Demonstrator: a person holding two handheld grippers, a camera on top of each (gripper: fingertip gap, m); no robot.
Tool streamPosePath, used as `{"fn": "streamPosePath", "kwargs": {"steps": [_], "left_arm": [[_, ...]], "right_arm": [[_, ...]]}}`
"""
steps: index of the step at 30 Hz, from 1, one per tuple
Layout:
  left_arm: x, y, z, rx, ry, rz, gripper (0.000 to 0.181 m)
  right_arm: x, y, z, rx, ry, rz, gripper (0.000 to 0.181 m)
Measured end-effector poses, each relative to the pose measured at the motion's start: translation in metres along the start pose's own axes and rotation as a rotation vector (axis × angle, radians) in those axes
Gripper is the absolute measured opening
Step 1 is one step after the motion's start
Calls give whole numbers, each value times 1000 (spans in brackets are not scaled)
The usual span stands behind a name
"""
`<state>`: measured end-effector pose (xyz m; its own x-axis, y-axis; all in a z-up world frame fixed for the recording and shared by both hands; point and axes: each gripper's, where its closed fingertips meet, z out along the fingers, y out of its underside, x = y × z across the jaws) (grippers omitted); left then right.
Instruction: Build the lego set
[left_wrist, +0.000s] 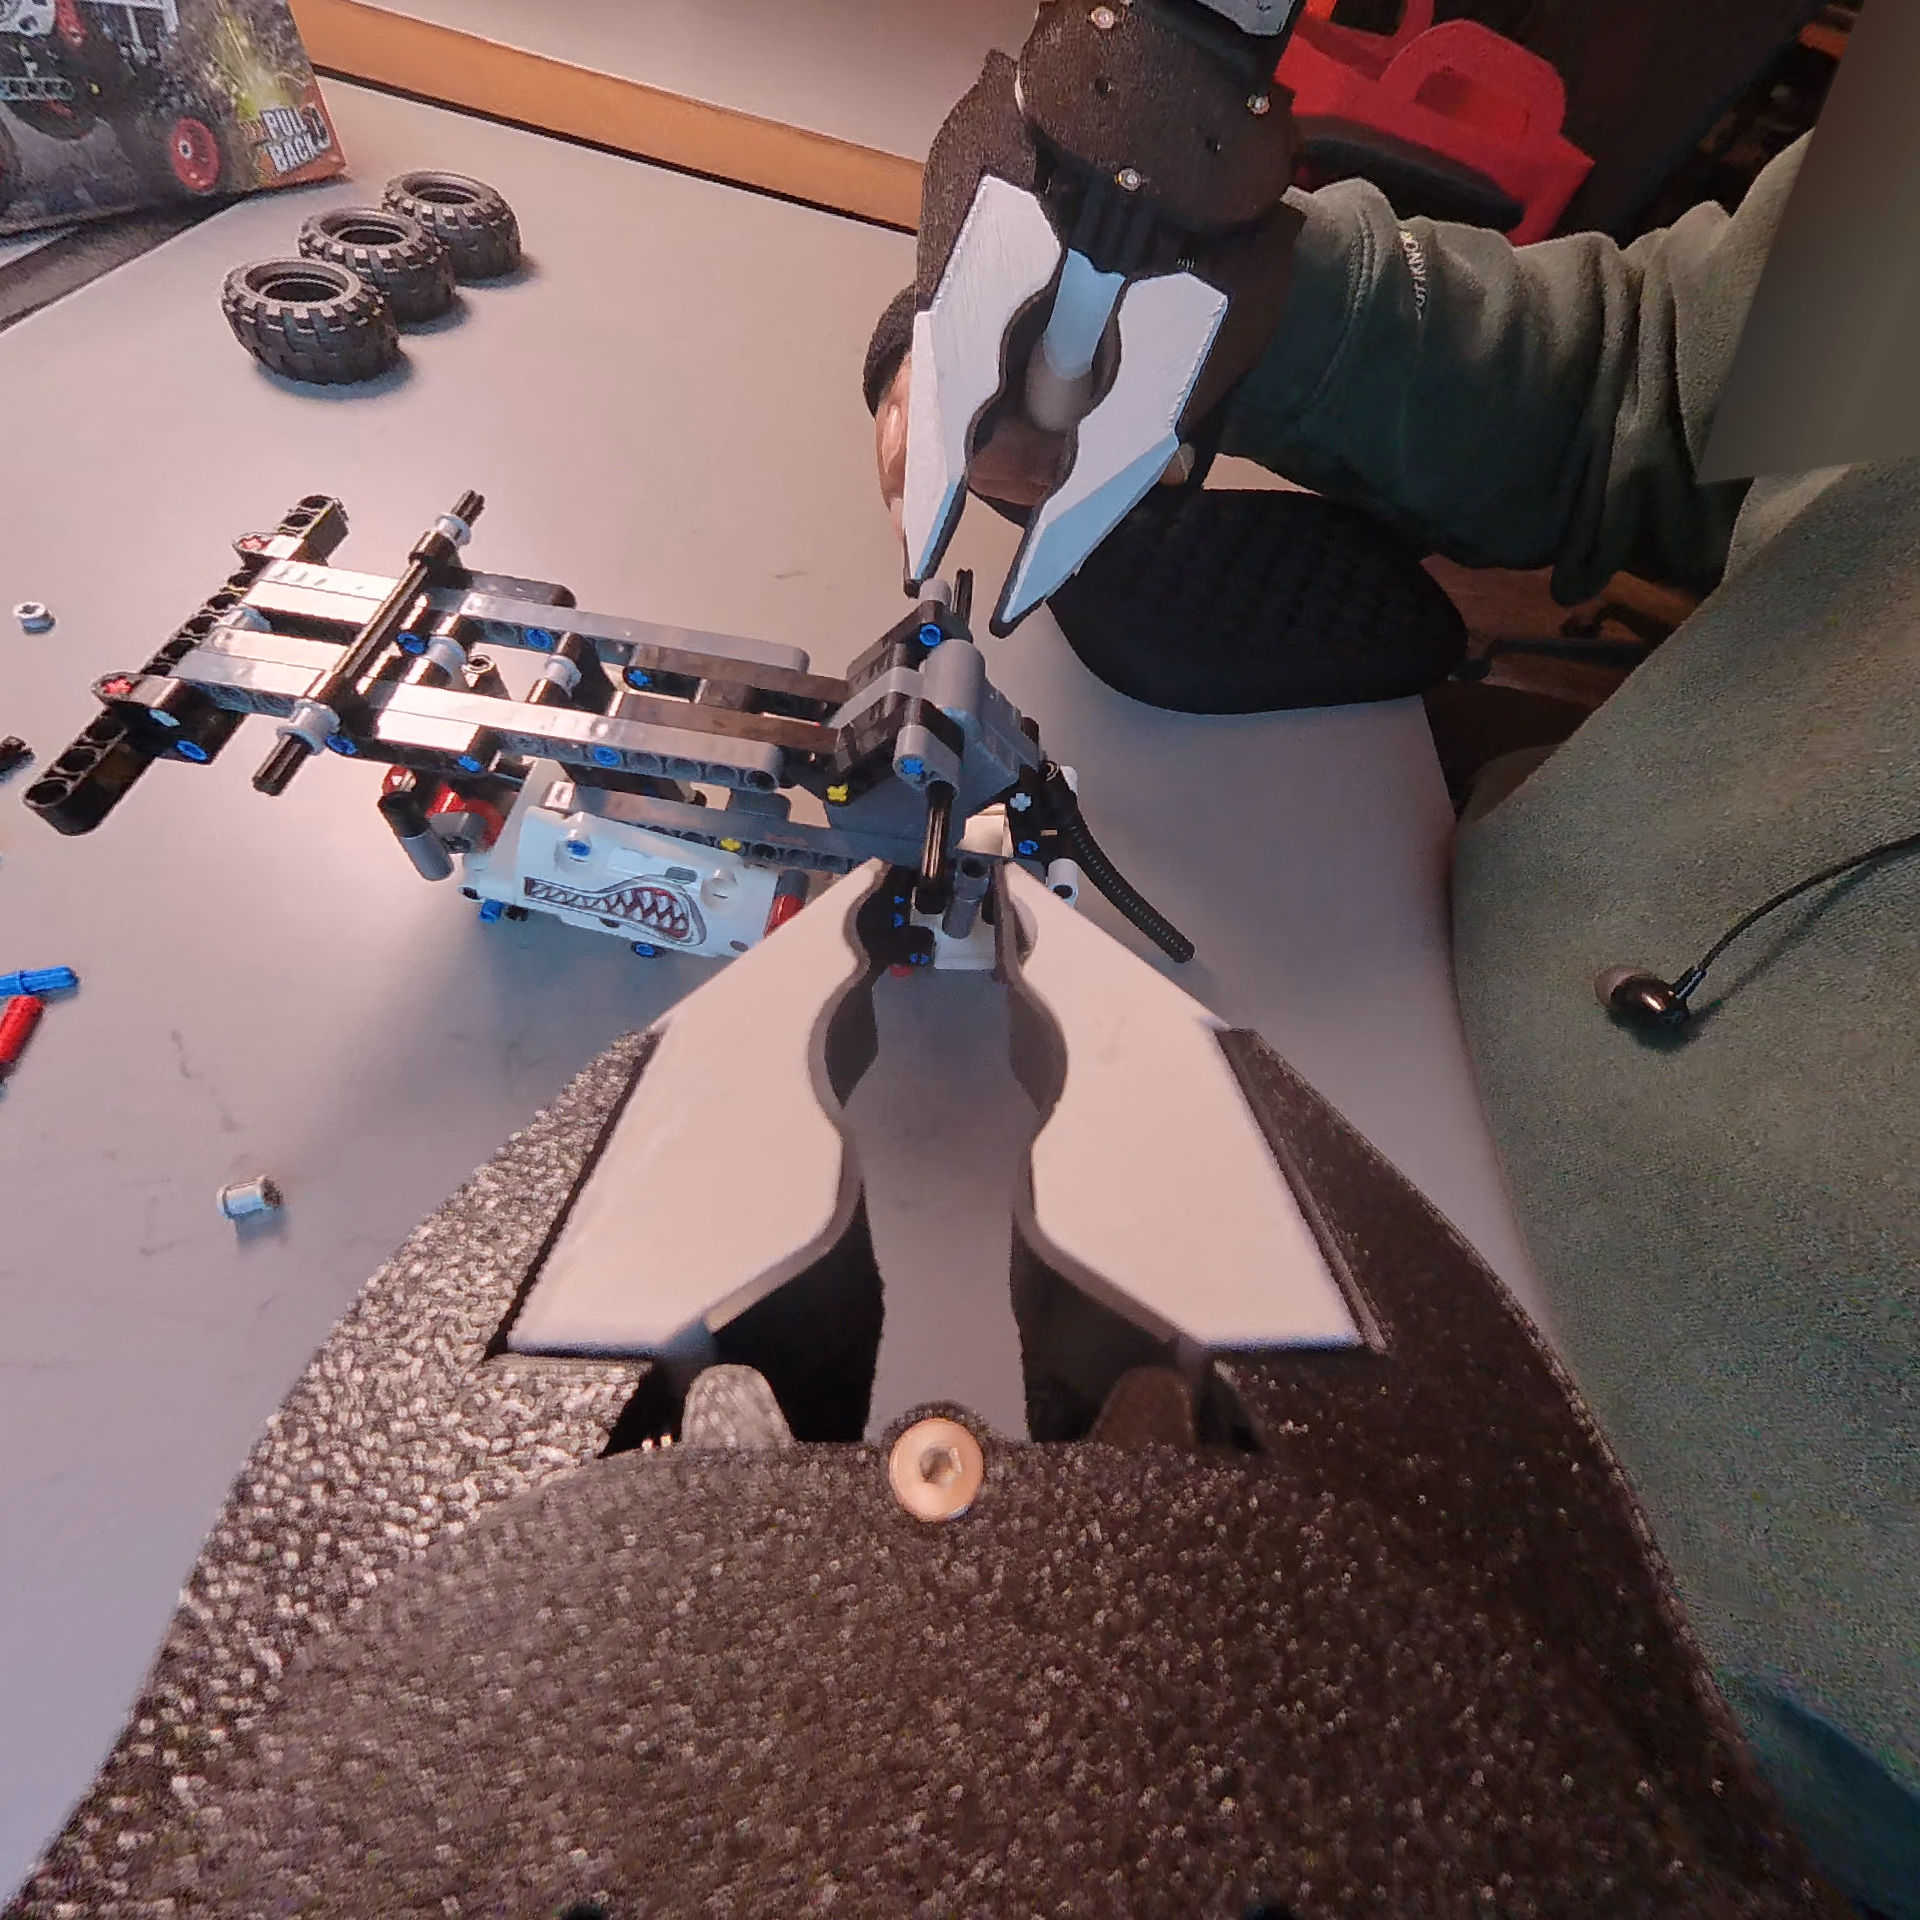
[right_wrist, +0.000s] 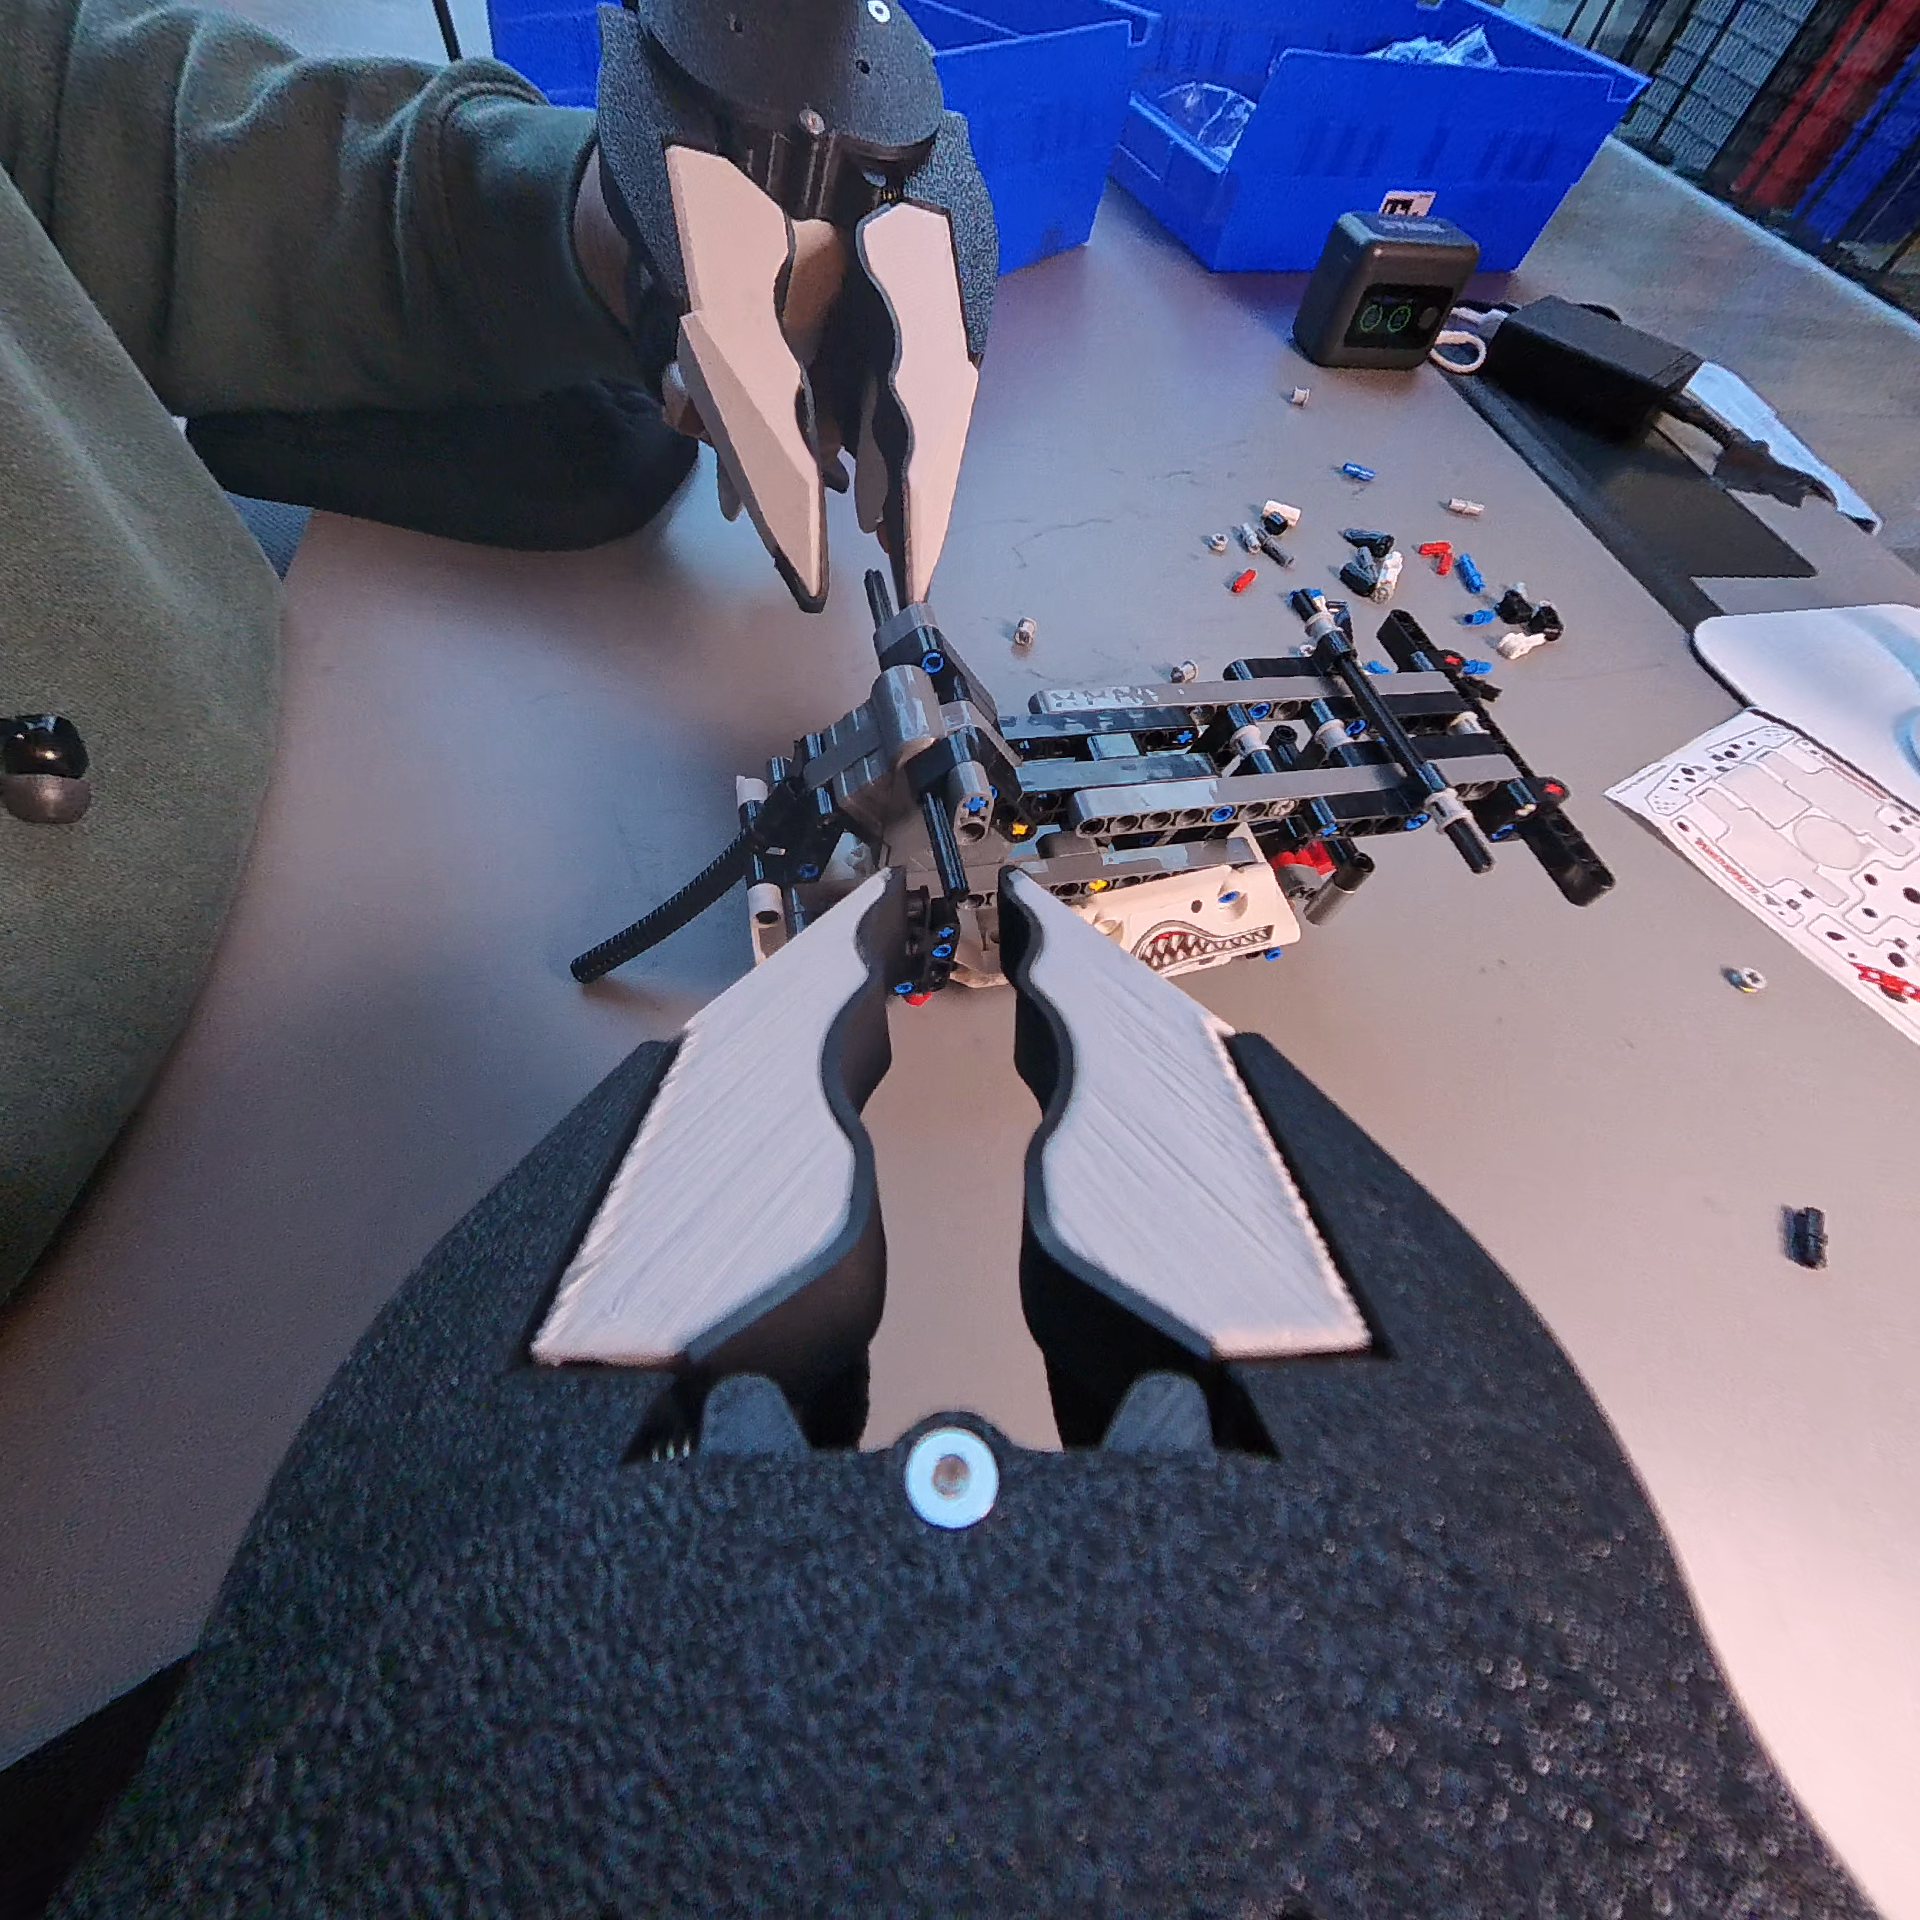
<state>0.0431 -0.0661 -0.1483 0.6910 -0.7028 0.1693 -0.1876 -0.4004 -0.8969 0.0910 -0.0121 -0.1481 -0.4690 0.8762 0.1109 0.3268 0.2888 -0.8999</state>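
Up close in the left wrist view, the left hand-held gripper (left_wrist: 935, 883) is pointing at the near end of the lego chassis (left_wrist: 623, 717), its jaws standing apart with a clear gap between them. Its fingertips are lining up with the chassis's short end, though I cannot tell whether they are touching it or stopping just short.

In the right wrist view, the right hand-held gripper (right_wrist: 945, 883) is reaching in from the opposite side, its jaws likewise spread and gripping nothing that shows. Seen from across, each one's tips are hanging near the black axle (left_wrist: 964, 592) that is standing up from the raised end.

The chassis is lying on the grey bench (left_wrist: 675, 364) between the two, near the edge where the person is sitting. It is made of long grey and black beams, with a white block bearing a shark-mouth sticker (left_wrist: 623, 894) underneath and a black ribbed hose (left_wrist: 1132, 894) trailing from the end.

A small grey bush (left_wrist: 249, 1195) is lying loose beside it. Farther out, small red, blue and black loose pieces (right_wrist: 1371, 561) are lying scattered, and a sticker sheet (right_wrist: 1787, 831) is lying to one side. Three black tyres (left_wrist: 374, 260) are sitting in a row beyond the chassis, with the printed box (left_wrist: 156, 94) behind them. Blue bins (right_wrist: 1351, 135) and a small black device (right_wrist: 1387, 291) are standing at the far end.
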Motion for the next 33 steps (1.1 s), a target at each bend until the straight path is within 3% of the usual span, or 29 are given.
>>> {"fn": "streamPosePath", "kwargs": {"steps": [10, 18, 33], "left_arm": [[-1, -2, 1, 9, -10, 1, 4], [0, -2, 2, 13, 3, -2, 4], [-2, 0, -1, 11, 4, -1, 4]], "right_arm": [[0, -1, -2, 6, 8, -5, 10], [-1, -18, 12, 8, 9, -81, 29], [-3, -16, 19, -22, -45, -99, 16]]}}
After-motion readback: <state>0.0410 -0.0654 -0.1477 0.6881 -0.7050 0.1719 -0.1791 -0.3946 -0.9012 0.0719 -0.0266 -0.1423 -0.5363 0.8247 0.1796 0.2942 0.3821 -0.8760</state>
